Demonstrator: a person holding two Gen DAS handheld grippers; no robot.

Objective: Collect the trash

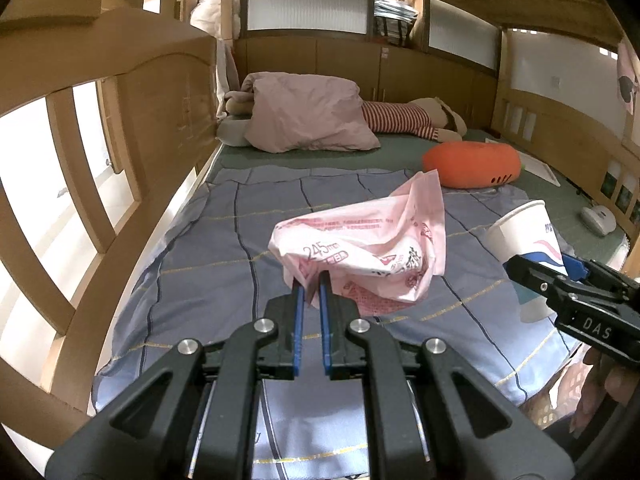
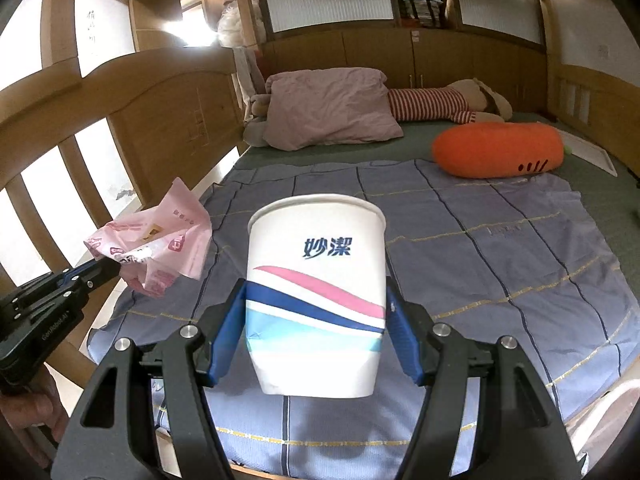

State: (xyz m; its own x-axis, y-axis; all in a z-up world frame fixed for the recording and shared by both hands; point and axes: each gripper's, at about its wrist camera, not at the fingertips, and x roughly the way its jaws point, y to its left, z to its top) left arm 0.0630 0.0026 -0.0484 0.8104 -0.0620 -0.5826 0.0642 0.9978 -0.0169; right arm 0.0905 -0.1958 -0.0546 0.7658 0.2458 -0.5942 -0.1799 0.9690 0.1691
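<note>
Both fisheye views are evenly and fairly brightly lit, with daylight admitted through the frosted glass window panels (image 1: 306, 2) behind the bed and through the gaps in the curved wooden bed rail (image 1: 132, 92) on the left, where the openings are blown out to near white and a spot of glare is seen at the upper left of the right wrist view. Strong barrel distortion is shown at the edges, straight rails being bent into arcs and the corners cut off in black. Focus is kept sharp across the centre, and only a soft shadow is cast on the blue checked bedsheet (image 2: 500, 264) beneath the white printed paper cup (image 2: 316, 300).
</note>
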